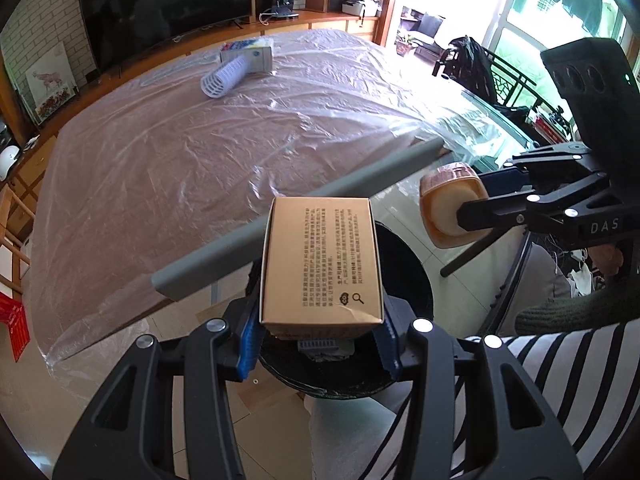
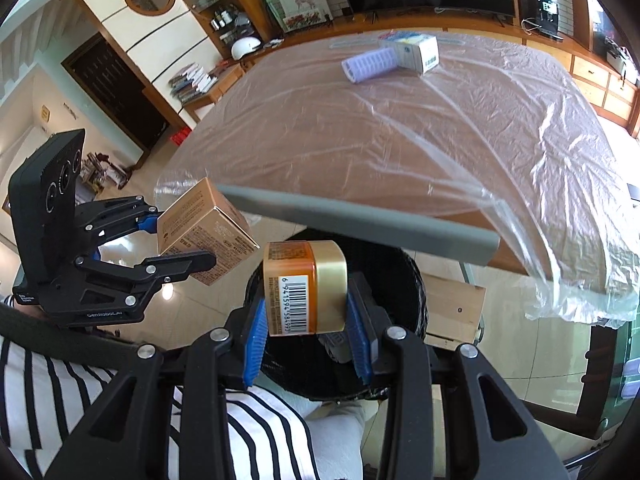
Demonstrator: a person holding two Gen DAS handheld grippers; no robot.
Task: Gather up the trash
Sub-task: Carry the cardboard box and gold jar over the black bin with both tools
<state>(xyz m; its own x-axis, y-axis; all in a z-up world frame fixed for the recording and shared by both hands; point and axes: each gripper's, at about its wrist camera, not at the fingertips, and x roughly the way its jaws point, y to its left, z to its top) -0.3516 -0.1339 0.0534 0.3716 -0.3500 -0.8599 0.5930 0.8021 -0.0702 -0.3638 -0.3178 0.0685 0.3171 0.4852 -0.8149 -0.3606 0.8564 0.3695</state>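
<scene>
Both hands are at the drop-off step: each claw carries a piece of trash over the black bin [image 1: 404, 256] that stands on the floor just off the tabletop [image 1: 180, 152] edge. The left claw [image 1: 320, 344] is clamped on a brown box [image 1: 320, 260], held above the bin's mouth. The right claw [image 2: 308, 332] is clamped on an amber jar [image 2: 304, 288] with a gold lid, also above the bin, which already seems to hold something. The next move, as I judge it, calls for parting each claw's fingers so both pieces fall inside, clear of the rim. A white roller [image 1: 222, 80] and a small carton [image 1: 248, 54] lie touching at the tabletop's far side, not yet collected.
</scene>
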